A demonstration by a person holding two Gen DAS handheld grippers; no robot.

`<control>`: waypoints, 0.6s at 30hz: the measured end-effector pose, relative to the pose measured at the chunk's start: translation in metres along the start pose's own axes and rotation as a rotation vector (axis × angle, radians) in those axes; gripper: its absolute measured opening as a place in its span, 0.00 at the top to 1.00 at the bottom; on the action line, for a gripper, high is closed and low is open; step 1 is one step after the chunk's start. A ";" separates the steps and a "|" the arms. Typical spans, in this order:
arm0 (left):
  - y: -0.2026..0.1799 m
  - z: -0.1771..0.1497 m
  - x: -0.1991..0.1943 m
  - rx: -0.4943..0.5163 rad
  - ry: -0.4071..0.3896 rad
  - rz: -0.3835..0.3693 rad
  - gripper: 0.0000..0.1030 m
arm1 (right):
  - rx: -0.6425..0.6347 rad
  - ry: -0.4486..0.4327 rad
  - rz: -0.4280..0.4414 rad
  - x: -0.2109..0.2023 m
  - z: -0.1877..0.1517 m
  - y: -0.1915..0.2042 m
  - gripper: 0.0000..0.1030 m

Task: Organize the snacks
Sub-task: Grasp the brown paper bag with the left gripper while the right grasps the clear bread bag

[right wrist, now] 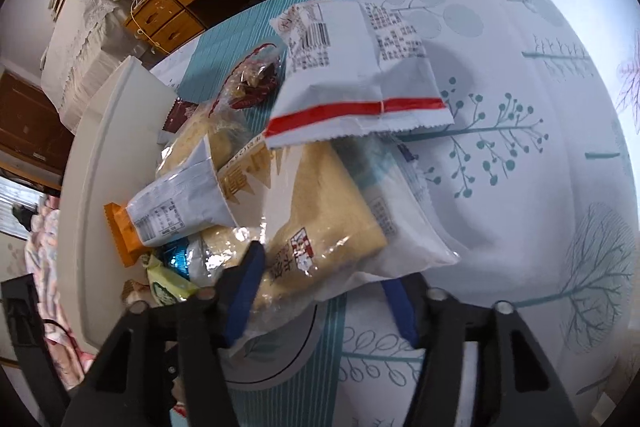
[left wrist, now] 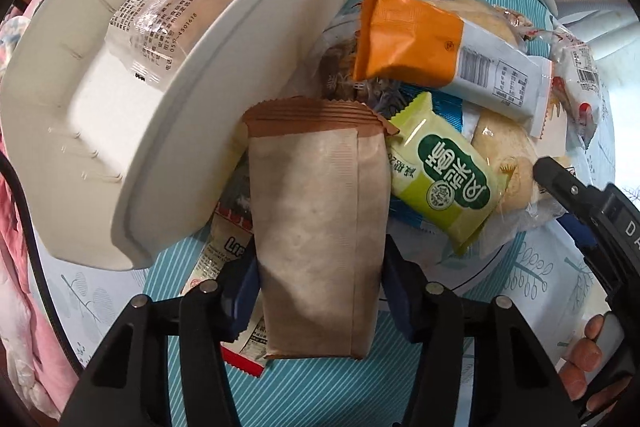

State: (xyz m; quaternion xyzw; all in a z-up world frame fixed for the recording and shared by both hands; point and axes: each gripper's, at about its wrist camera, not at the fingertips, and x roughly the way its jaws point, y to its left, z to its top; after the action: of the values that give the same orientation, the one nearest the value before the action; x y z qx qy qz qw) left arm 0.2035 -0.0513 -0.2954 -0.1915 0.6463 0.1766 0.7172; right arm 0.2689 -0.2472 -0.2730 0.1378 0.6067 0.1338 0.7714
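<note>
Gripping a brown snack packet (left wrist: 316, 227) at frame centre, the left tool (left wrist: 318, 291) has both pads pressed on its sides. White bin (left wrist: 160, 163) upper left, snack pile (left wrist: 440, 131) to the right on the patterned surface (left wrist: 320, 387). Right tool (right wrist: 320, 291) is clamped on a clear cake bag (right wrist: 340, 227), centre of the right view.

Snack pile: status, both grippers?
Left gripper shut on brown packet. Right gripper shut on clear cake bag. White bin close beside pile.
</note>
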 end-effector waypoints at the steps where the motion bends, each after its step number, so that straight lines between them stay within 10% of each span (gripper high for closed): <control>1: 0.000 0.001 0.000 0.003 0.003 -0.001 0.48 | 0.010 0.004 0.013 -0.002 0.000 -0.002 0.60; 18: 0.001 -0.009 -0.002 0.032 0.130 -0.018 0.48 | 0.147 0.060 0.083 -0.038 -0.025 -0.018 0.88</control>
State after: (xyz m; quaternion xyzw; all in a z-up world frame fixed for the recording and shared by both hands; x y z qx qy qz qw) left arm 0.1950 -0.0550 -0.2943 -0.1971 0.6925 0.1470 0.6783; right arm 0.2363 -0.2772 -0.2515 0.2147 0.6316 0.1249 0.7344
